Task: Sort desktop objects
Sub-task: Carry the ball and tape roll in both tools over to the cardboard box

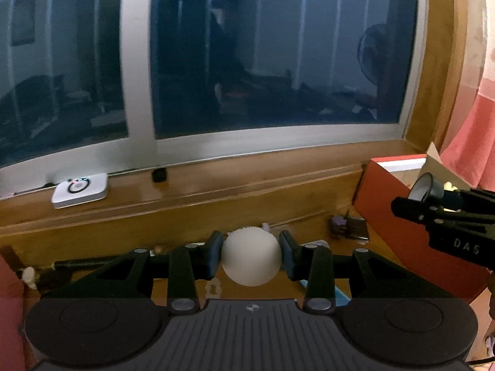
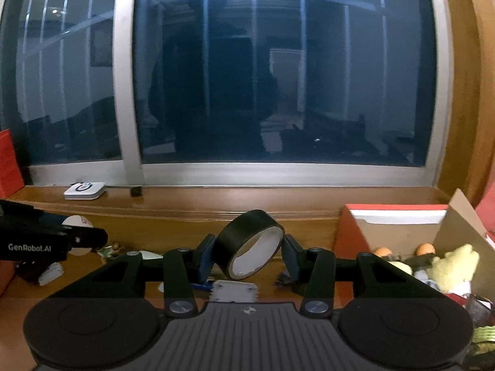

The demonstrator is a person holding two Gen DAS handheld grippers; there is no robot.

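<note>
Left gripper [image 1: 251, 255]: we see both pads pressed against a white ball [image 1: 251, 256], which we hold raised above the wooden desk [image 1: 191, 225]
Right gripper [image 2: 247, 249]: we clamp a roll of black tape [image 2: 247, 244] between the pads; the roll sits tilted, its pale core facing the camera
Where they are: we see the tape lifted clear of the desk, just left of the red box [image 2: 349, 232]; in the left view the right gripper shows at the right edge, at the box's open top
Red box: open, and we can make out a yellow plush toy [image 2: 454, 266] and two orange round things [image 2: 383, 251] inside
Desk: small items lie scattered below both grippers, too blurred for us to name
Window ledge [image 2: 278, 198]: we see a white square device [image 2: 84, 190] and a small black block [image 2: 136, 191] beside it, under dark glass
</note>
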